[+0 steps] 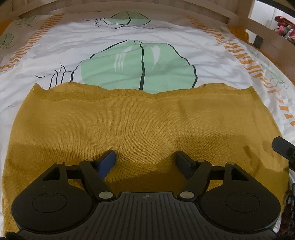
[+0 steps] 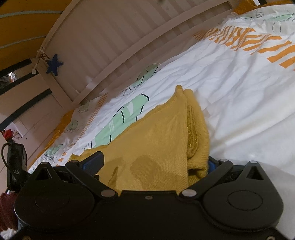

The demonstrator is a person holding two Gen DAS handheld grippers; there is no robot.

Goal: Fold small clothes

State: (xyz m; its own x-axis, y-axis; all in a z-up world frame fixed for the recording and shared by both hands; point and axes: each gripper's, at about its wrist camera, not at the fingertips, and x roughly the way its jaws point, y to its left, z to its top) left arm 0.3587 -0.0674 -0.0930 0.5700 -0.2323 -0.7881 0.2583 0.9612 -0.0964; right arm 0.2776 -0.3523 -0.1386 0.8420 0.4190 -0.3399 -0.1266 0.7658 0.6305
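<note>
A mustard-yellow knit garment (image 1: pixel 140 118) lies spread flat on the bed, its far hem wavy. My left gripper (image 1: pixel 145 153) hovers low over its near part, open, and only the flat cloth lies below the gap between its fingers. In the right wrist view the same garment (image 2: pixel 156 133) shows a folded, layered side edge with a glittery hem. My right gripper (image 2: pixel 154 158) stands wide, with that bunched edge lying between its jaws. Its left pad (image 2: pixel 93 163) is bare and the cloth drapes over the right finger. A black part of the right gripper (image 1: pixel 283 147) shows at the right edge of the left wrist view.
The white bedsheet (image 1: pixel 129 38) has green leaf prints and orange striped borders. A wooden bed rail (image 1: pixel 212 11) runs along the far side. The slatted headboard (image 2: pixel 114 44) carries a blue star (image 2: pixel 54 63). A black device with a cable (image 2: pixel 15 166) sits at the left.
</note>
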